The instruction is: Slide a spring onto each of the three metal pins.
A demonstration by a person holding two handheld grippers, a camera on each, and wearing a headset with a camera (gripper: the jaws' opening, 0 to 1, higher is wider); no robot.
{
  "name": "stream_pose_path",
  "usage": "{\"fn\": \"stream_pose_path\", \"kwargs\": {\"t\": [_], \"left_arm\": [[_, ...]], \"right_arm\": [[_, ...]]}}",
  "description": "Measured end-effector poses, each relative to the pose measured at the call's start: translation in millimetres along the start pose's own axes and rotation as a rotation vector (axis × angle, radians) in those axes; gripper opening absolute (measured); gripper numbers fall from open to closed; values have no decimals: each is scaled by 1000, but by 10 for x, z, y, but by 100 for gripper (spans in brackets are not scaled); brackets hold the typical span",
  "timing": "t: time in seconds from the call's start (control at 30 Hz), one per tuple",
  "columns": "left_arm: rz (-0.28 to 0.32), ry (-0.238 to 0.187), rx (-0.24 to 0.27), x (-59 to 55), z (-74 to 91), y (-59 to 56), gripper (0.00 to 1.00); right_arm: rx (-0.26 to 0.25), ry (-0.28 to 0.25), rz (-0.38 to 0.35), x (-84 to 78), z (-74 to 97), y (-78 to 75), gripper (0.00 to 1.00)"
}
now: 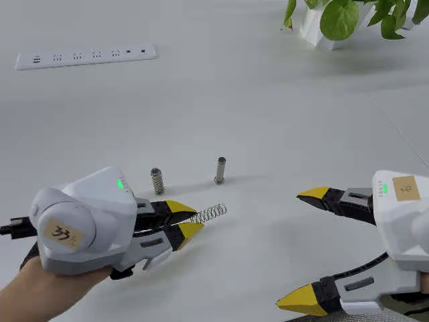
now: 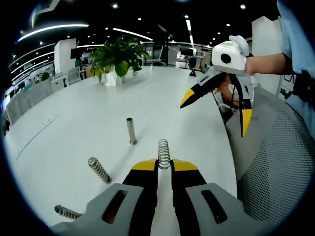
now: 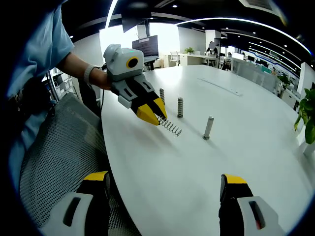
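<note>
My left gripper (image 1: 191,222) is shut on one end of a loose spring (image 1: 209,213), which sticks out level from its yellow tips (image 2: 164,164) above the white table. A bare metal pin (image 1: 220,170) stands upright just beyond the spring. To its left stands a pin with a spring on it (image 1: 157,181). The left gripper view shows the held spring (image 2: 164,152), the bare pin (image 2: 131,131), and two sprung pins (image 2: 98,169) (image 2: 66,212). My right gripper (image 1: 305,247) hangs open at the right, empty, well apart from the pins. Its own view shows the left gripper (image 3: 147,110) and the bare pin (image 3: 208,127).
A white power strip (image 1: 87,56) lies at the far left of the table. A potted plant (image 1: 342,20) stands at the far right. A grey mesh chair (image 2: 275,162) sits by the table's near edge.
</note>
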State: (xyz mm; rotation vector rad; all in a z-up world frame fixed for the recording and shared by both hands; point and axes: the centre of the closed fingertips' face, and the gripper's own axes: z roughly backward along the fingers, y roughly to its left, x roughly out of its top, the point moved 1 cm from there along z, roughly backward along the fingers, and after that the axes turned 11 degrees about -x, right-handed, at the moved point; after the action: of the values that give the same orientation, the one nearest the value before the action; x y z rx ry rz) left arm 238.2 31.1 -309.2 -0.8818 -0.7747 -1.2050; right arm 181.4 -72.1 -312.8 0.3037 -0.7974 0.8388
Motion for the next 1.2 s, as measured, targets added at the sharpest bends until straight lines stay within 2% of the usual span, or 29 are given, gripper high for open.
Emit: {"fn": "stream_pose_path", "kwargs": {"t": [0.3,0.43,0.6,0.77,0.93,1.1,1.2], "left_arm": [[1,-21,34,13,244,-88,6],[1,-29,37,20,334,-134,6],[4,-53,32,69,457,-206,6],[-9,-58,31,116,531,-265,6],[-17,-65,30,140,592,-299,6],[-17,-71,25,146,635,-329,6],[-18,-70,28,142,648,-336,6]], "right_arm": [[47,-22,92,217,-72,97,86],[73,-17,131,293,-100,144,82],[103,-39,161,444,-118,188,79],[122,-43,195,517,-148,190,72],[153,-21,257,538,-197,189,63],[180,-36,331,694,-243,205,55],[206,-53,345,791,-257,231,50]]}}
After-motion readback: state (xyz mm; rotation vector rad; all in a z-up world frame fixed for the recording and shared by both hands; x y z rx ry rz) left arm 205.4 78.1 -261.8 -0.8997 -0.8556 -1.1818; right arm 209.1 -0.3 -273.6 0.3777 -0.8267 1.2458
